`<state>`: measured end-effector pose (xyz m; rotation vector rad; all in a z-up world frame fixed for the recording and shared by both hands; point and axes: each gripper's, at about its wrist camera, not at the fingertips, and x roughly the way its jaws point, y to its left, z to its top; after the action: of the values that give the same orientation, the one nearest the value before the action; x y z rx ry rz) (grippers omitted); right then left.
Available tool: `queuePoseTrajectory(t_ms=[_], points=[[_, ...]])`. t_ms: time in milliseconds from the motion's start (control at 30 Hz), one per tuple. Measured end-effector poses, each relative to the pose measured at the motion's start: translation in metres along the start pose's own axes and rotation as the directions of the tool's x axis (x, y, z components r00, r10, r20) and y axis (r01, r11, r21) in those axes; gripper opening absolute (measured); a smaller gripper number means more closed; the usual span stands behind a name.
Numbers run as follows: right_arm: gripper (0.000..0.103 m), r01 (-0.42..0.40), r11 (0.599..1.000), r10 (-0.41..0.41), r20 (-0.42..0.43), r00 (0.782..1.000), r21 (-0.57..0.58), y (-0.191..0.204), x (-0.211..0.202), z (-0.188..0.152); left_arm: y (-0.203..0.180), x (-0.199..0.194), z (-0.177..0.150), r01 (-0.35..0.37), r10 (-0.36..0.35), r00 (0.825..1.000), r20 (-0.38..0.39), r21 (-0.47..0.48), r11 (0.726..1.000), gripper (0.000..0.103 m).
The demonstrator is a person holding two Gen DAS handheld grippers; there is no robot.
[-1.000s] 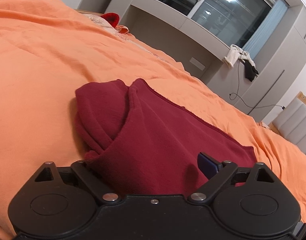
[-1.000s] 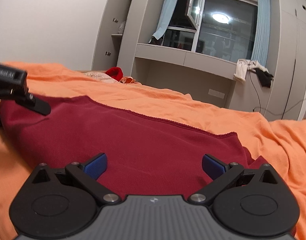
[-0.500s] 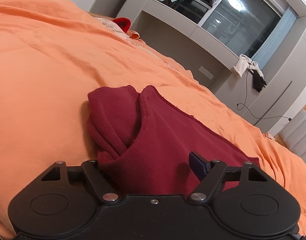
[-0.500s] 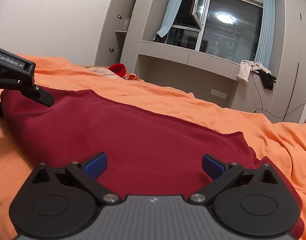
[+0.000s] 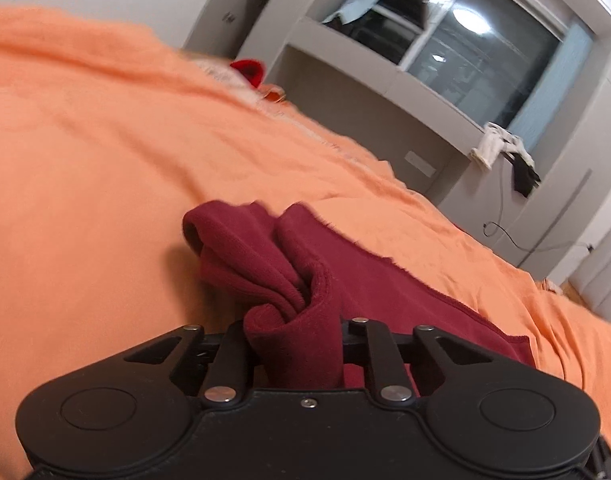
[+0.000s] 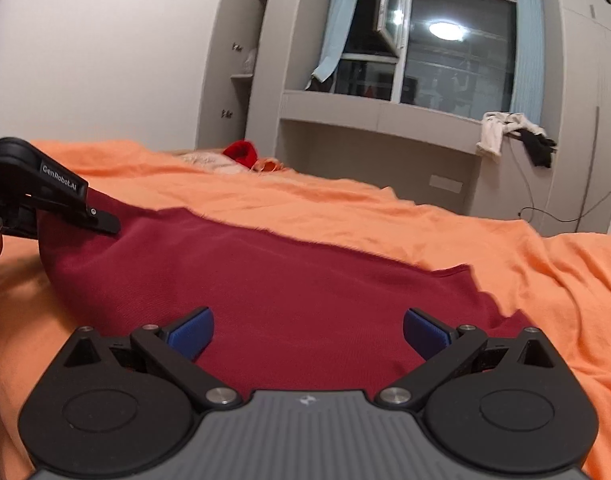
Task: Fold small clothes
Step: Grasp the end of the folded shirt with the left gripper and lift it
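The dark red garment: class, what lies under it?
Under the dark red garment the orange bedsheet shows around its edges; what is directly beneath is covered.

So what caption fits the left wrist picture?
Left gripper closing on bunched dark red garment on orange bedspread.

Garment [image 6: 289,280] lies on bedspread [image 6: 425,208], window [image 6: 457,52] behind.

White lettering "GenRobot.AI" runs along the side of the left tool [image 6: 105,222].
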<state>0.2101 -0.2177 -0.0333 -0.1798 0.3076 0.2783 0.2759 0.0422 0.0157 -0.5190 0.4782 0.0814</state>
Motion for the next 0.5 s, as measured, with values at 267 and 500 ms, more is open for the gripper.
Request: queuePoseTrajectory(t_ms=[267,500], points=[[0.103,0.094,0.988,-0.102,0.066,0.993,0.123,-0.058,-0.036,0.009,-0.071,-0.007,0.014,0.061,-0.078,0.995,0.063,0.243,0.968,0.013],[0.103,0.182,0.927,-0.204,0.033,0.978,0.328,-0.129,-0.058,0.004,-0.161,-0.012,-0.003,0.149,-0.19,0.98,0.05,0.441,0.885,0.012]])
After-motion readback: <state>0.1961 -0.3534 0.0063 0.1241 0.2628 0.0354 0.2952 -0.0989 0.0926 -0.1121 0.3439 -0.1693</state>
